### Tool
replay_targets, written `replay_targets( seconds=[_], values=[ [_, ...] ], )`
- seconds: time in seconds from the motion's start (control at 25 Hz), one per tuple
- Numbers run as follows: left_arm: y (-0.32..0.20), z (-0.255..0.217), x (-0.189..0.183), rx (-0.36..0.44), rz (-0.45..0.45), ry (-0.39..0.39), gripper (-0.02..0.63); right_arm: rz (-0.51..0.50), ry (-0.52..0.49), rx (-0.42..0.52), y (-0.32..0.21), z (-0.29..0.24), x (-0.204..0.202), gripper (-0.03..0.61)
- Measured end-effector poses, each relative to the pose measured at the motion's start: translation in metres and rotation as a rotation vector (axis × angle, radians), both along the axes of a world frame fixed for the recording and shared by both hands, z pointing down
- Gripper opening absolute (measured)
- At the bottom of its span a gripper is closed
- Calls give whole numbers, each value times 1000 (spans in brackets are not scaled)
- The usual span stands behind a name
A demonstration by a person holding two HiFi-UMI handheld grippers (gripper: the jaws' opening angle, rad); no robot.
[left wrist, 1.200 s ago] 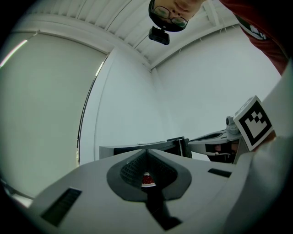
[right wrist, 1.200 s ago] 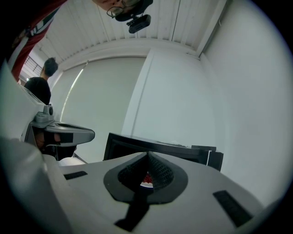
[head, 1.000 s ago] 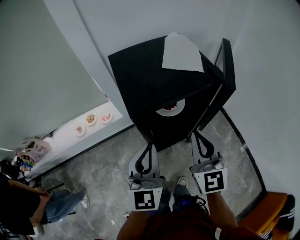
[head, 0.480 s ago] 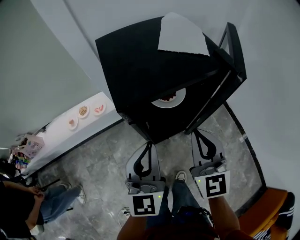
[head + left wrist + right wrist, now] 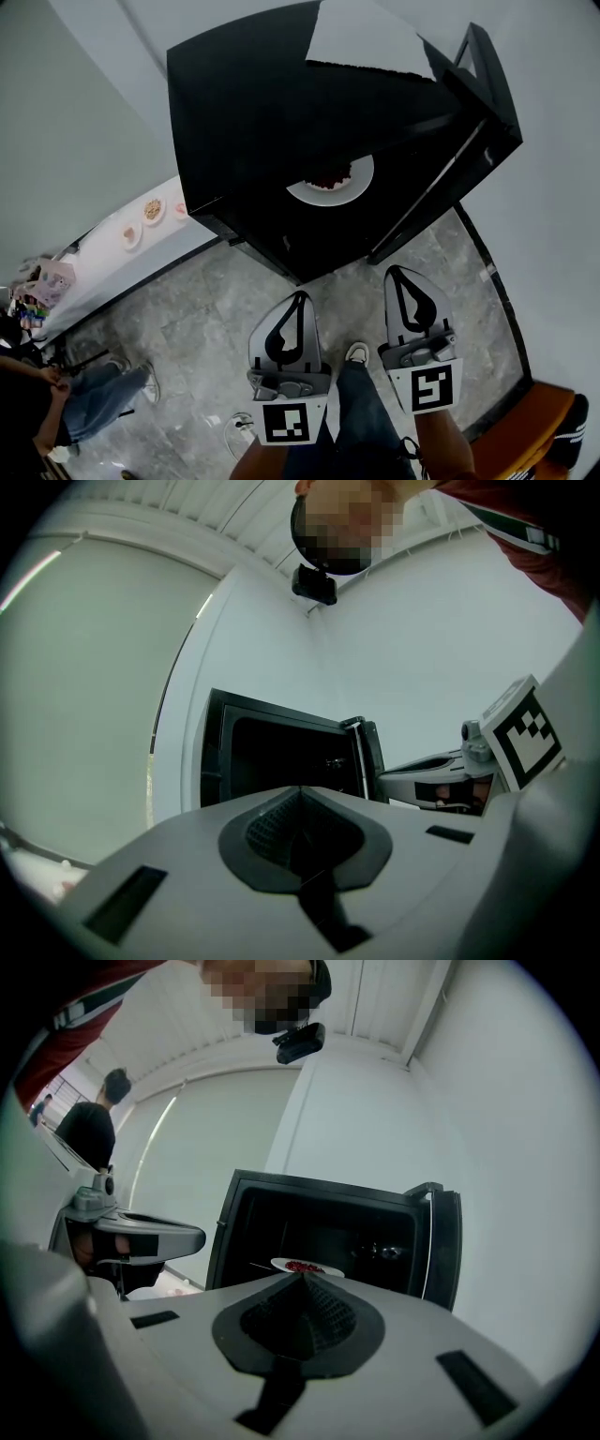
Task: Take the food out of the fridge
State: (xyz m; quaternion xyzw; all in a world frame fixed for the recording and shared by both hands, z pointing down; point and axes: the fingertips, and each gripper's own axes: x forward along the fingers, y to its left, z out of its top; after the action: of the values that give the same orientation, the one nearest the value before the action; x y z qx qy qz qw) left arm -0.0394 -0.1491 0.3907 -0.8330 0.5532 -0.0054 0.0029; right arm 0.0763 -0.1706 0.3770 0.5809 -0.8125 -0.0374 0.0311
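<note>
- Grey stone floor point(image 5: 187, 328) fills the lower head view, with a black fridge point(image 5: 253, 141) standing on it against a pale wall point(image 5: 84, 122).
- Its door point(image 5: 473, 155) is swung open to the right, and a white paper point(image 5: 366, 42) lies on top.
- Inside, a white plate point(image 5: 330, 187) carries red food point(image 5: 328, 176) (only the front half of the plate shows under the fridge's top edge).
- Left gripper point(image 5: 298, 300) and right gripper point(image 5: 401, 277) are held side by side over the floor, short of the fridge and pointing towards it.
- A shoe point(image 5: 356, 352) shows between them.
- At far left, a white counter point(image 5: 103, 272) bears small plates point(image 5: 141, 220), and a person point(image 5: 56, 412) sits near it.
- Left gripper view: the jaws are pressed together with nothing between them. Beyond the tips is the dark fridge cavity, with its door at the right. The right gripper is alongside, apart from it.
- Right gripper view: these jaws are also closed and empty. The plate of food point(image 5: 302, 1266) sits on a shelf inside the fridge, just above the jaw tips in the picture but well beyond them. The left gripper shows at the left edge.
</note>
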Motion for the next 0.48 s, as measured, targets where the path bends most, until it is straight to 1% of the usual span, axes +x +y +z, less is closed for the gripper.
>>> replay_targets(
  seconds=[0.28,0.48],
  values=[
    [-5,39,2,3,-44,-10,14,10,-8,-7,-4,44,8,21],
    [-7,57,2,-15,-61,-16,14,14,-18,-18,-5,60,10,21]
  ],
)
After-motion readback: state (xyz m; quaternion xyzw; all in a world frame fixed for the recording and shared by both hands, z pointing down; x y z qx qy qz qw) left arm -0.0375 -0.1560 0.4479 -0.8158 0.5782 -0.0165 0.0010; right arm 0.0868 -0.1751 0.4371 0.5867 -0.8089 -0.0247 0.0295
